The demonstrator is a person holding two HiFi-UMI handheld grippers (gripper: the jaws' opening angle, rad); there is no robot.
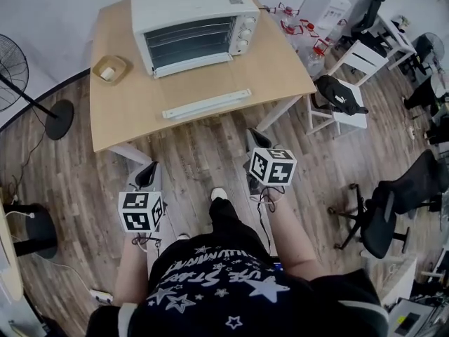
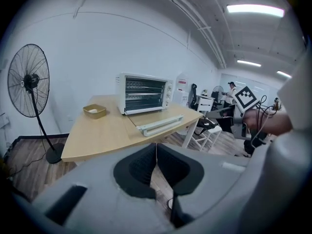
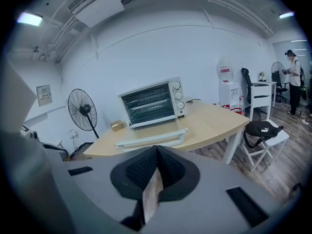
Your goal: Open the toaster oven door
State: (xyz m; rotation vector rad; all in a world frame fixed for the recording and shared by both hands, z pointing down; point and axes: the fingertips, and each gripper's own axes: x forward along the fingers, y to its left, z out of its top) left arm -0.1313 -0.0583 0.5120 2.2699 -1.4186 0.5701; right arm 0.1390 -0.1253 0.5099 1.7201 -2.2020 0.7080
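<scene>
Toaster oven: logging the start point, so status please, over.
Left tool and right tool shut, empty, short of the table. Toaster oven door closed. White tray lies on the table before it.

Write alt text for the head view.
A person stands before a wooden table, a left gripper and right gripper held low and short of it. A white toaster oven sits there, door closed.
</scene>
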